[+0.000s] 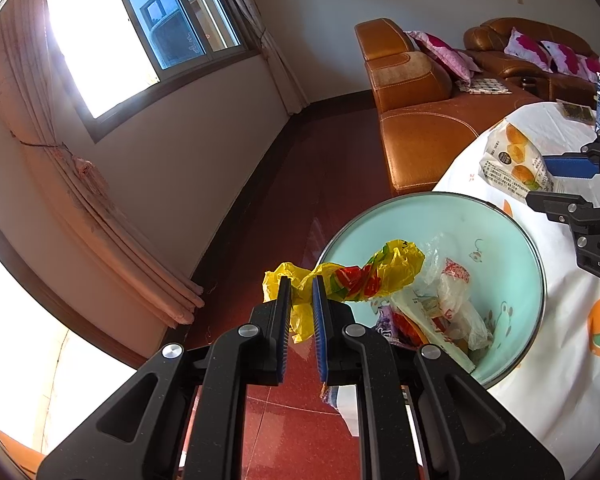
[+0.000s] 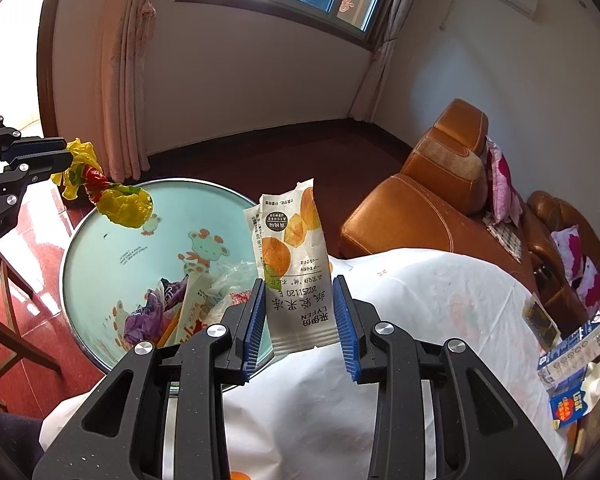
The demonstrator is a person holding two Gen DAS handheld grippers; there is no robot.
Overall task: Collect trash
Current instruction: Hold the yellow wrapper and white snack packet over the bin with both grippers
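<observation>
My left gripper (image 1: 301,294) is shut on a crumpled yellow and red plastic wrapper (image 1: 356,276) and holds it over the rim of a mint green trash bin (image 1: 496,220). The bin holds several wrappers and clear plastic bags. In the right wrist view the wrapper (image 2: 116,200) hangs over the bin's (image 2: 112,240) far left edge. My right gripper (image 2: 299,304) holds a white snack pouch with orange fruit print (image 2: 292,264) upright between its blue pads, at the bin's right side above the table. The pouch also shows in the left wrist view (image 1: 512,160).
A table with a white cloth printed with oranges (image 2: 420,304) stands beside the bin. A blue and white carton (image 2: 572,360) and a small dark packet (image 2: 540,320) lie at its right. A brown leather sofa (image 1: 420,136) with pink pillows stands behind. The floor is dark red tile (image 1: 292,208).
</observation>
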